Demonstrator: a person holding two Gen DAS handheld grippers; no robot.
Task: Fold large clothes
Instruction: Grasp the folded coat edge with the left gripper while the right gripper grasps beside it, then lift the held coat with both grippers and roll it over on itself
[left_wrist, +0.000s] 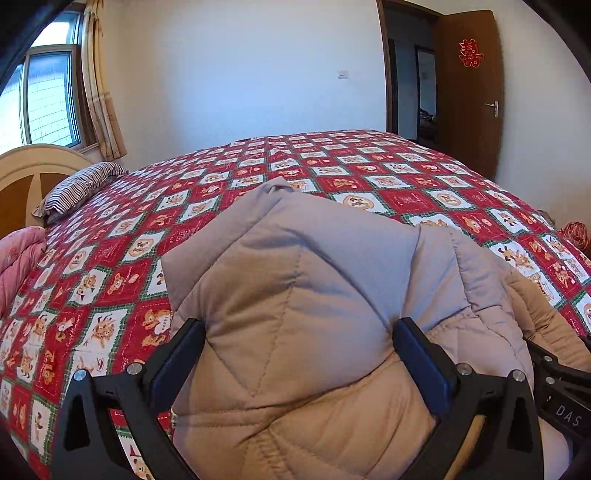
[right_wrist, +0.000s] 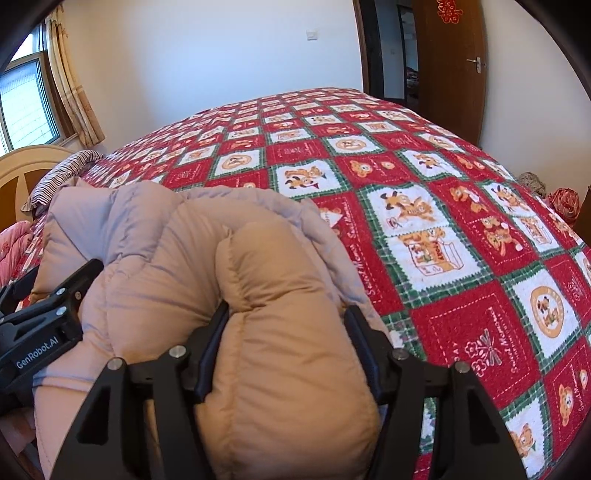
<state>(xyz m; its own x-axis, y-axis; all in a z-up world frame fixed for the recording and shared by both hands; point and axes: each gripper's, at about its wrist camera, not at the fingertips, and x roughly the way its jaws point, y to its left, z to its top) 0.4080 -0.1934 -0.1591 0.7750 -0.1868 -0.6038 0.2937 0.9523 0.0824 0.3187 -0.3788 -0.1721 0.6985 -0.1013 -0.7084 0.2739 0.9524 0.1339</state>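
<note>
Jaws on both grippers were clamped round the puffy beige quilted coat (left_wrist: 295, 295).
Left gripper (left_wrist: 295, 354) and right gripper (right_wrist: 286, 343) sat side by side at its near edge; the coat's bulk lay ahead on the red patchwork bed quilt (right_wrist: 461, 258).

Patchwork bed (right_wrist: 461, 258): beige padded coat (right_wrist: 192, 266), striped pillow (left_wrist: 79, 184).

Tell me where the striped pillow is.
The striped pillow lies at the left in both views, on the red patchwork bedspread against the cream headboard.
</note>
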